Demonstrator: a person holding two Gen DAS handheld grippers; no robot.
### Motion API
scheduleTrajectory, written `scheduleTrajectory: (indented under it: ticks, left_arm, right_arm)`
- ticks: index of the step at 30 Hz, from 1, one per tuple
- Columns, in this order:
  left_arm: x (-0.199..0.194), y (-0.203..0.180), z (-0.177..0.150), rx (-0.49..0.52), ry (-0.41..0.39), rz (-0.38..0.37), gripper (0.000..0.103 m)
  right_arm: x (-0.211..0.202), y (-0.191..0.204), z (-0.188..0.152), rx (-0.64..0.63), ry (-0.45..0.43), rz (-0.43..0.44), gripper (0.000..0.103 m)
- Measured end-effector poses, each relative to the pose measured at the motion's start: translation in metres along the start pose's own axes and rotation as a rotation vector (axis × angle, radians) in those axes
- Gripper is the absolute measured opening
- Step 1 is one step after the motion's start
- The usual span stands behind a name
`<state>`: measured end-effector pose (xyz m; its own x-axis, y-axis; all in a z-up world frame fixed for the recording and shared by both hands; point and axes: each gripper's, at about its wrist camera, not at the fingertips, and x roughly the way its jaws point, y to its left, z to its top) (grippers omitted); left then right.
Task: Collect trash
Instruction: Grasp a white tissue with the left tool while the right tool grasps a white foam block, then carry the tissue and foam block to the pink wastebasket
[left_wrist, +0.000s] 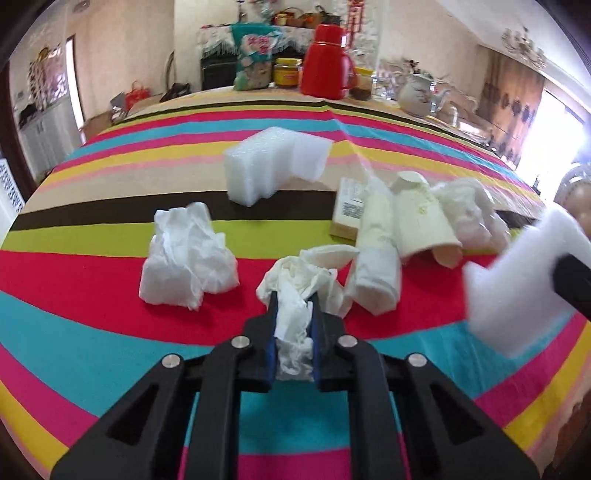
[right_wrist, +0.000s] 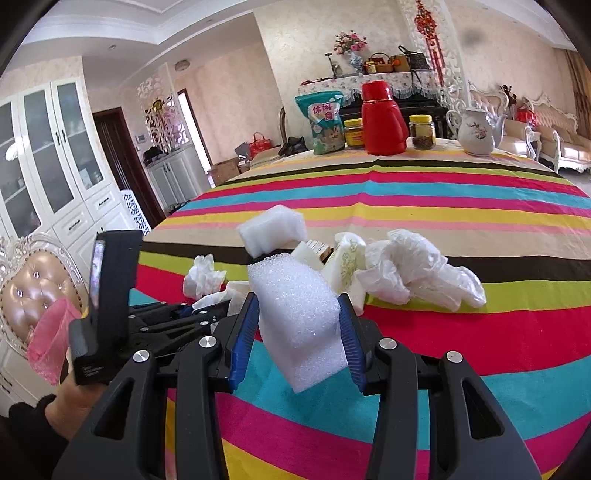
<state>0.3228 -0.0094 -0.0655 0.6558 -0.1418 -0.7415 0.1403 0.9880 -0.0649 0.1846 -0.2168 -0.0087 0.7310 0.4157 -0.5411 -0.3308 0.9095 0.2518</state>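
Note:
Trash lies spread on a striped tablecloth (left_wrist: 92, 280). My left gripper (left_wrist: 294, 299) is shut on a crumpled white tissue (left_wrist: 295, 273) that rests on the red stripe. A second crumpled tissue (left_wrist: 188, 258) lies to its left, and an L-shaped white foam piece (left_wrist: 273, 166) sits farther back. To the right lie a rolled paper cup (left_wrist: 376, 251), a cream cup on its side (left_wrist: 421, 218), a small carton (left_wrist: 349, 214) and a crumpled plastic bag (left_wrist: 469, 210). My right gripper (right_wrist: 298, 299) is shut on a white foam block (right_wrist: 299, 325), held above the table.
At the table's far edge stand a red thermos (right_wrist: 382, 118), a snack bag (right_wrist: 325, 122), jars (right_wrist: 354, 133) and a white teapot (right_wrist: 476, 129). A pink bag (right_wrist: 51, 339) hangs by a padded chair (right_wrist: 29, 280) at the left, near a person's hand (right_wrist: 70, 402).

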Motion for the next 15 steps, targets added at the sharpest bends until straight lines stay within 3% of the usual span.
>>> scheduleTrajectory:
  ticks: [5, 15]
  left_arm:
    - [-0.029, -0.003, -0.009, 0.029, -0.075, 0.000, 0.013]
    - [-0.069, 0.018, -0.010, -0.035, -0.269, -0.007, 0.013]
  right_arm:
    - [-0.002, 0.005, -0.001, -0.022, -0.012, -0.010, 0.042]
    - [0.001, 0.010, -0.005, -0.048, -0.015, -0.026, 0.042]
